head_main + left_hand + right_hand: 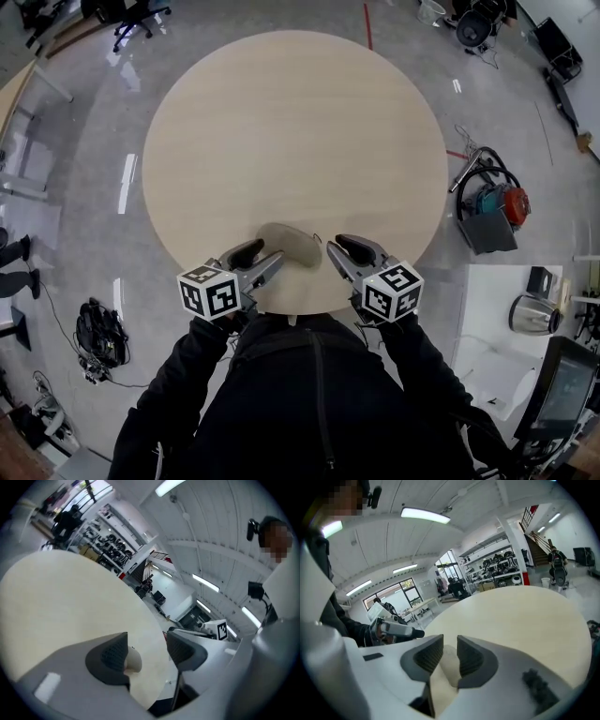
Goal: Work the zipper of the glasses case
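- The tan oval glasses case [291, 242] lies at the near edge of the round pale wooden table [291, 122], between both grippers.
- The left gripper [270, 251] is released, jaws wide apart. The right gripper [335, 246] stands narrowly parted and clamps nothing.
- I judge this the approach step: next I steady the case and pinch the zipper pull, which I cannot see.

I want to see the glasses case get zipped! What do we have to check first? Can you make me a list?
1. Glasses case lying on the table: ok.
2. Case well back from the table edge: not ok, it lies close to the near edge.
3. Left hand-held gripper open: ok, jaws wide apart, nothing pinched.
4. Right hand-held gripper open: ok, jaws only slightly apart, with the case showing through the gap.
5. Zipper pull found: cannot tell, too small to make out.
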A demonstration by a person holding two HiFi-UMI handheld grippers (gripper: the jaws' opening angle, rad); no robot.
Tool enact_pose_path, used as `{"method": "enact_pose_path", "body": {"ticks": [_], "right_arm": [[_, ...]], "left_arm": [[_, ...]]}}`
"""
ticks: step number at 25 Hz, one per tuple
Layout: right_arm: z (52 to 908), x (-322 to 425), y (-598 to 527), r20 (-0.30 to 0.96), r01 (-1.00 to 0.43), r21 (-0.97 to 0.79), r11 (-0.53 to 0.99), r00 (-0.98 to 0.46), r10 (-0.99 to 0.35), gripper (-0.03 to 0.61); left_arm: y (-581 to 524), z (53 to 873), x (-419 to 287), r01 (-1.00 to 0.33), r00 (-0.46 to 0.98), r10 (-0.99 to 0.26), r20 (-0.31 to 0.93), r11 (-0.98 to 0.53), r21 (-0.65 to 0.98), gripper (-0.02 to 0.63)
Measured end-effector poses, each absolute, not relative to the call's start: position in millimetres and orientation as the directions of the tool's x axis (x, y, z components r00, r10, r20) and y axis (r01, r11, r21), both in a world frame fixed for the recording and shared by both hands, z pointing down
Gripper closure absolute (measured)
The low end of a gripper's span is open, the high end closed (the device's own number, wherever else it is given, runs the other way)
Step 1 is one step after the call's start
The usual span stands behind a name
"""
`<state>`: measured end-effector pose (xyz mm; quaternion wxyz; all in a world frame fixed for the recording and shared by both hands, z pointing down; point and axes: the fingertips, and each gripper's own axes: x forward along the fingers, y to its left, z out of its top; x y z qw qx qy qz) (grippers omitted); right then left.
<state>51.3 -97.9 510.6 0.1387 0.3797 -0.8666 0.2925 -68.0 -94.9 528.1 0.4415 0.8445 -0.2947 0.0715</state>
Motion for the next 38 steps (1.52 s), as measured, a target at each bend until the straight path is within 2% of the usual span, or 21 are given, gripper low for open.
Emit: {"method": "enact_pose_path", "body": {"ticks": [4,5,7,8,18,38], "right_arm": [[480,52,-90,0.391,-0.715,-0.457,0.529,-0.696,-0.602,0.489],[472,52,-89,0.377,-0.711,-0.459,0.534,-0.699,-0.607,0.507],[454,52,-88,0.344,-0.699,-0.453,0.553,-0.710,-0.615,0.565],[446,50,-88,0.326,-0.690,-0.449,0.567,-0.718,-0.615,0.574],[358,36,-93,0.156,-0.681,-0.327,0.655,-0.723,-0.673,0.574],[367,44,-92,0.197,-0.725,-0.271,0.633,-0.686,-0.701,0.574]], "left_arm": [[-90,493,-55,-0.623,0.781,-0.461,0.422,-0.625,0.471,0.539],[-88,482,-51,-0.621,0.781,-0.470,0.411,-0.652,0.435,0.573],[-87,463,-46,-0.610,0.790,-0.484,0.377,-0.683,0.401,0.596],[-88,455,-45,-0.607,0.793,-0.491,0.360,-0.688,0.398,0.606],[-99,382,-37,-0.574,0.815,-0.545,0.197,-0.712,0.405,0.607],[-98,398,-40,-0.602,0.794,-0.559,0.239,-0.671,0.433,0.607]]}}
